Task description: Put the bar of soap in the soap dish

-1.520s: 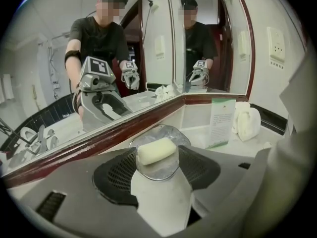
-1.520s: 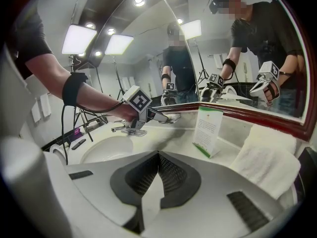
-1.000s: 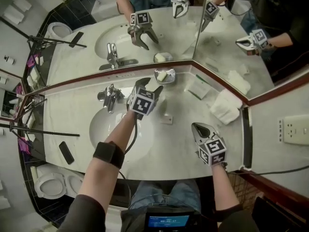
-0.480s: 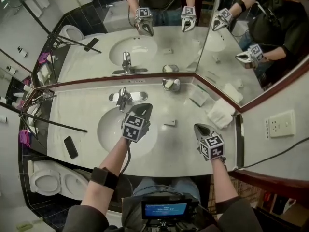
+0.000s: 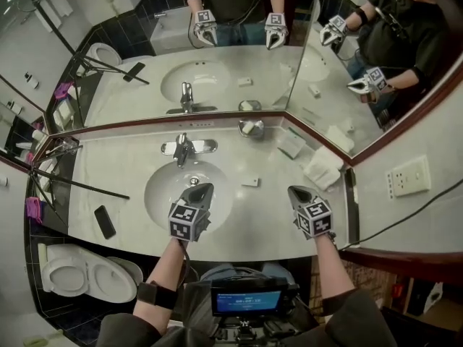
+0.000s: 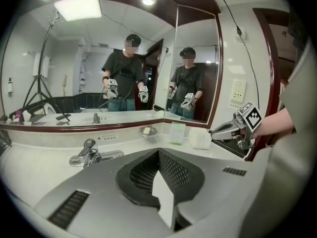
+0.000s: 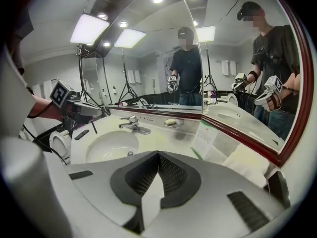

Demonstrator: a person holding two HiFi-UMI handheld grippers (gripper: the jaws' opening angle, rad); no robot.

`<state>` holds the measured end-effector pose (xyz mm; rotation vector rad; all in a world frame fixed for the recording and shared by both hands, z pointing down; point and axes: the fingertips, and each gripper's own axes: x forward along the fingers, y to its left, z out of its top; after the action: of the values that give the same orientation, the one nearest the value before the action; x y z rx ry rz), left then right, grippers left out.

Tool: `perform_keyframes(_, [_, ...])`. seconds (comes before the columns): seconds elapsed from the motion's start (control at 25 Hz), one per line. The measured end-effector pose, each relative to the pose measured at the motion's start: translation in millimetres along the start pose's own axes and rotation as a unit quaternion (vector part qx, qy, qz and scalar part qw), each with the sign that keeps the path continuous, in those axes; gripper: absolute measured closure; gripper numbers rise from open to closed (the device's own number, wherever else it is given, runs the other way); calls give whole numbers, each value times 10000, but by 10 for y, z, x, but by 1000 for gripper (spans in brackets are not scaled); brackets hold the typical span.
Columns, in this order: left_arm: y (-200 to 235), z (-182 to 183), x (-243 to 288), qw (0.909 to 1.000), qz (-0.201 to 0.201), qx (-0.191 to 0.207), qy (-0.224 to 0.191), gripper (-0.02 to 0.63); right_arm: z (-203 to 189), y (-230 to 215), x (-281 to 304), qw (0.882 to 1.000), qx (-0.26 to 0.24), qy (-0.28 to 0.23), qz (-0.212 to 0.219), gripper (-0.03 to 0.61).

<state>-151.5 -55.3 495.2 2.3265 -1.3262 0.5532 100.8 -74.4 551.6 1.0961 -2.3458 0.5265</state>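
The soap [image 5: 248, 126] is seen lying in the dish [image 5: 255, 131], which stands at the back of the bench [image 5: 123, 166] against the mirror, just right of the tap [image 5: 181, 149]. A second ago the left gripper [image 5: 204, 188] was held out beside the dish with its jaws spread. It is now drawn back toward the person and is held over the near part of the basin [image 5: 163, 190], well apart from the dish. Its jaws are pressed together and nothing is held between them. The right gripper [image 5: 296, 191] is found in much the same place as before, over the bench right of the basin, and its jaws are likewise pressed together on nothing. Both grippers are pointed toward the mirror and tilted downward. A folded towel [image 5: 322, 168] and a card [image 5: 291, 144] are set right of the dish, and a small packet [image 5: 251, 182] lies between the basin and the right gripper. A phone [image 5: 105, 221] is left at the bench's left end.
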Motion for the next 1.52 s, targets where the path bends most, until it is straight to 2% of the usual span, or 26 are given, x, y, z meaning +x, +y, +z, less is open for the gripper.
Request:
perform_keyframes(0.24, [-36, -112, -161, 10000, 57, 7, -8, 614, -79, -15, -63, 10000, 37, 0, -33, 560])
perform_keyframes(0.44, [-46, -162, -187, 9999, 50, -151, -3, 614, -147, -1, -95, 9999, 87, 42, -27, 560])
perform_keyframes(0.8, [-73, -148, -126, 10000, 72, -20, -45, 614, -189, 25, -10, 9999, 79, 59, 49, 559])
perform_keyframes(1.12, [-51, -136, -20, 10000, 44, -10, -6, 614, -86, -42, 262, 9988, -412, 269, -13, 552])
perform_keyframes(1.2, [-22, -118, 12, 10000, 54, -7, -16, 614, -20, -49, 394, 9981, -530, 304, 36, 497])
perform_keyframes(1.28, [3, -107, 48, 10000, 57, 0, -18, 614, 53, -63, 548, 9973, -640, 341, 88, 487])
perform_keyframes(1.4, [36, -117, 103, 10000, 65, 13, 8, 614, 202, -68, 804, 9960, -775, 412, 160, 401])
perform_keyframes(1.52, [75, -117, 177, 10000, 68, 5, 20, 614, 382, -141, 1122, 9946, -927, 439, 152, 352])
